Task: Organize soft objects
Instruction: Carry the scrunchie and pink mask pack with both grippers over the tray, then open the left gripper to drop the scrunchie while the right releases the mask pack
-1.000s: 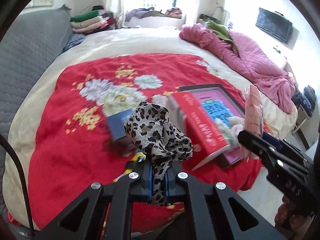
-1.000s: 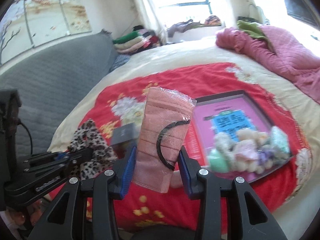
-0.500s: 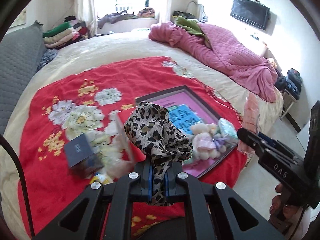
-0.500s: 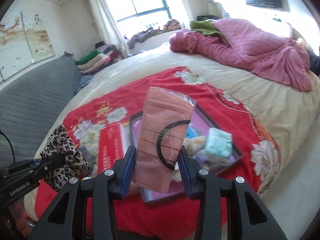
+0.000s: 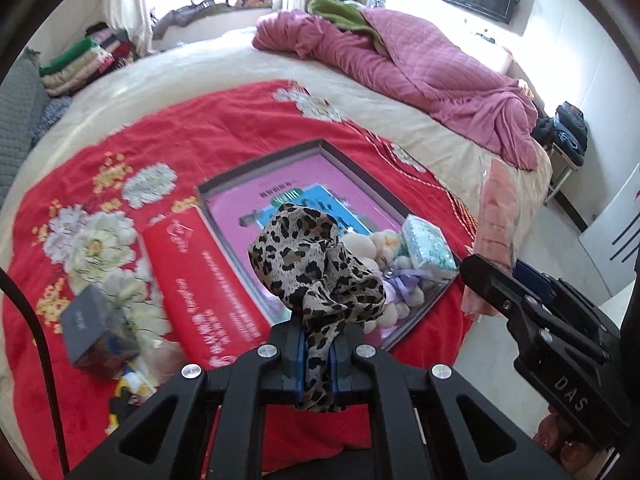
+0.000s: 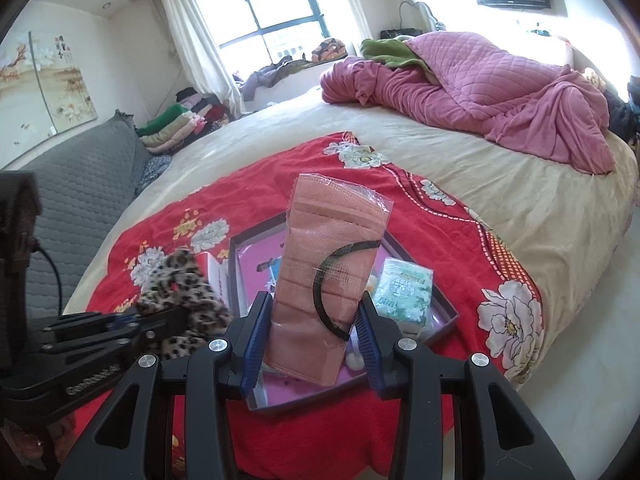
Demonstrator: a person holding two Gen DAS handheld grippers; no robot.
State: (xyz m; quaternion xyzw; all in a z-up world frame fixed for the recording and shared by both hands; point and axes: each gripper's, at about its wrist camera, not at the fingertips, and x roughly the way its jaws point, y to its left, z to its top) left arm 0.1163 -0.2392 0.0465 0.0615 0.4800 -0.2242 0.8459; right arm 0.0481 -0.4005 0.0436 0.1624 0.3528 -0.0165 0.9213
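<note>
My left gripper [image 5: 318, 354] is shut on a leopard-print cloth [image 5: 316, 268], which stands bunched above the near corner of the open box [image 5: 308, 147]. My right gripper [image 6: 314, 334] is shut on a pink face mask in a clear wrapper [image 6: 326, 280], held upright over the same box [image 6: 440, 300]. The box has a pink floor and holds small plush toys [image 5: 370, 246] and a green tissue pack [image 5: 426, 244] [image 6: 404, 290]. In the left wrist view the right gripper [image 5: 490, 276] and its mask [image 5: 498, 216] hang at the right. In the right wrist view the left gripper [image 6: 128, 320] with the leopard cloth [image 6: 180, 288] is at the left.
The box's red lid [image 5: 200, 276] lies left of the box on a red flowered blanket [image 5: 224, 120]. A dark small box [image 5: 86, 320] and loose bits lie at the near left. A pink quilt [image 5: 400, 68] is heaped at the back right. Bare floor [image 5: 576, 256] lies past the bed's right edge.
Both grippers have swung right across the bed, from the red lid and dark box toward the open box, each keeping its load. The box now sits straight ahead of both.
</note>
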